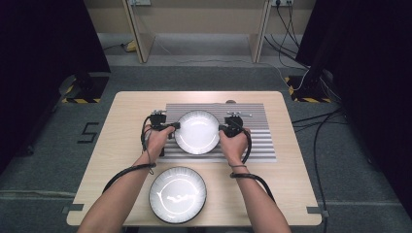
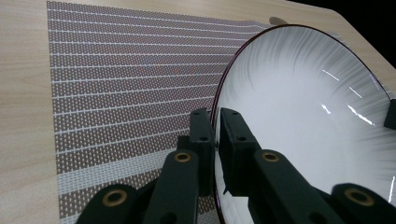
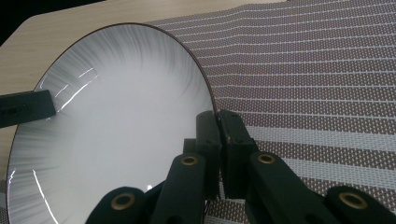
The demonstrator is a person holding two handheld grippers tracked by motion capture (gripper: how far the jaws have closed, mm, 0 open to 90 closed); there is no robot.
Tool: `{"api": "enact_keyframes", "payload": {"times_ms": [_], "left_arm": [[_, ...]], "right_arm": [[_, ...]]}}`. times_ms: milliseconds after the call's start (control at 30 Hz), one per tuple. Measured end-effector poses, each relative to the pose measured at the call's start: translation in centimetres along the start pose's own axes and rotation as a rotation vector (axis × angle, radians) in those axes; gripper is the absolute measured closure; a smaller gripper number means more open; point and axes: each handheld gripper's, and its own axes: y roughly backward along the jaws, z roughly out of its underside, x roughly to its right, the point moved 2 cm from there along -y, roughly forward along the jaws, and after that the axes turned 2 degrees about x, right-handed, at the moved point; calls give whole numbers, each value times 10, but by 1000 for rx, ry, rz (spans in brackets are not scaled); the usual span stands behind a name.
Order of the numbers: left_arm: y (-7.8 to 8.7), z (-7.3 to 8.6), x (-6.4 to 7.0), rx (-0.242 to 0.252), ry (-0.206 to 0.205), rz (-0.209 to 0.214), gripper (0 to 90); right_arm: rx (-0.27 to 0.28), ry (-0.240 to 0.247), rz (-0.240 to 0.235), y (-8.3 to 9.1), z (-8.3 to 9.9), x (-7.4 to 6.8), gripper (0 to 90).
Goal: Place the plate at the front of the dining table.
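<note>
A white plate [image 1: 197, 131] with a dark rim and grey brushed edge is over the striped placemat [image 1: 257, 141]. My left gripper [image 1: 174, 126] is shut on its left rim, my right gripper [image 1: 222, 128] on its right rim. In the left gripper view the plate [image 2: 303, 116] stands between the two jaws of the gripper [image 2: 216, 128], which pinch its rim. The right gripper view shows the same plate [image 3: 116, 121] with the gripper [image 3: 217, 126] clamped on its edge, and the other gripper's jaw tip at the far rim. Whether the plate touches the mat is unclear.
A second, similar plate [image 1: 178, 194] lies on the bare wooden table [image 1: 286, 189] near the front edge, between the person's forearms. Cables trail from both grippers. Dark stands and floor cables surround the table.
</note>
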Motion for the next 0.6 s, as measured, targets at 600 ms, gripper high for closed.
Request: {"api": "enact_keyframes", "payload": {"times_ms": [600], "left_arm": [[7,-10,-4,44,-32,-32,627]], "right_arm": [[1,20,-23,0,-1,-1,765]]}}
